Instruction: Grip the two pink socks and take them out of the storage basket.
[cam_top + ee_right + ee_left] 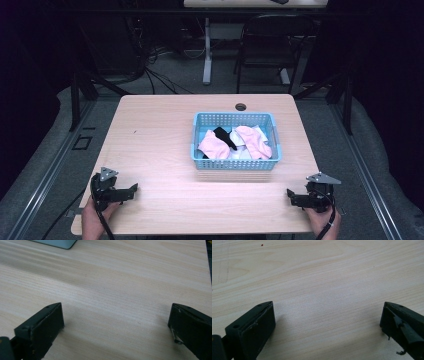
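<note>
- Pale wood grain runs across the table (150, 130), and I rest both claws on its near edge, one at each corner.
- At the far left, my left hand (95, 217) comes up from the bottom edge and grips the left gripper (131, 190), which lies low over the wood and points inward toward the middle of the table.
- In the left gripper view its two black jaws stand wide apart with bare wood between them, so this claw is released and grasps nothing.
- Toward the middle and a little right, well apart from both claws, the blue basket (235, 163) sits flat on the table, past the centre on the far side from me.
- Inside it lies a heap of socks (235, 142): pink ones at the left and right, a black one between them, some white beneath.
- Just behind the basket, a small round hole (241, 107) opens near the table's far edge.
- At the far right, my right hand (322, 222) holds the right gripper (291, 194), which points inward as well.
- In the right gripper view its jaws gape as wide as the other pair, nothing between them but wood, and a corner of the basket (56, 243) shows at the top left.
</note>
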The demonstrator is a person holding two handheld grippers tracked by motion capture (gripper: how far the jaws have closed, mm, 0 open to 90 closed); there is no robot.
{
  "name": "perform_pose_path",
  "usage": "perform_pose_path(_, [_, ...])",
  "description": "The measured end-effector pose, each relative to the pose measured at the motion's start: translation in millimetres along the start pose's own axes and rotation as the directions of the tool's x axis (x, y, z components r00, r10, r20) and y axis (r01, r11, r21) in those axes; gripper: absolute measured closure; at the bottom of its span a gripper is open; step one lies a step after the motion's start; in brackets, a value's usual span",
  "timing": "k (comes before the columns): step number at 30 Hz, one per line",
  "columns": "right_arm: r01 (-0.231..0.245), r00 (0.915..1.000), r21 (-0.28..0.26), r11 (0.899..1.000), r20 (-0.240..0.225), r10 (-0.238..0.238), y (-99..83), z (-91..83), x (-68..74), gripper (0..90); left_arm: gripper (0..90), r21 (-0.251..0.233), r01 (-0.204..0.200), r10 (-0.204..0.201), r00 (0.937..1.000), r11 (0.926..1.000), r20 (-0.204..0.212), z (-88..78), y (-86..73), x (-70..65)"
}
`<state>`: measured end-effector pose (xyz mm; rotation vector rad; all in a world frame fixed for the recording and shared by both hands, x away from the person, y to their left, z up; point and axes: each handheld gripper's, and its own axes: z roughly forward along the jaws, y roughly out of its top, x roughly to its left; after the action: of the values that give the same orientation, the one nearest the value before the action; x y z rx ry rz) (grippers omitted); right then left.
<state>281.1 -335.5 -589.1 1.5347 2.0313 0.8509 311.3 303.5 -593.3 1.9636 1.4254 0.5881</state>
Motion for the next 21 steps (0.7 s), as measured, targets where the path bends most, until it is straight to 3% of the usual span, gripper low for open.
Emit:
perform_pose_path(14, [-0.006, 1.0000, 0.027, 1.000, 0.000, 0.006, 3.9, 0.2, -0.9, 0.9, 0.4, -0.001, -0.012, 0.012, 0.9999, 0.9999, 0.004, -1.3, -1.1, -0.3])
perform_pose_path(16, [-0.022, 0.9996, 0.076, 0.997, -0.015, 0.023, 10.2, -3.2, -3.1, 5.2, 0.4, 0.000, -0.014, 0.014, 0.9999, 0.9999, -0.005, -1.8, -1.4, -0.9])
perform_pose_path(21, [-0.033, 0.9987, 0.077, 0.996, -0.036, 0.036, 23.7, -15.2, -3.3, 3.5, 0.4, 0.001, -0.011, 0.011, 0.9999, 0.9999, -0.005, -1.8, -1.4, -0.9])
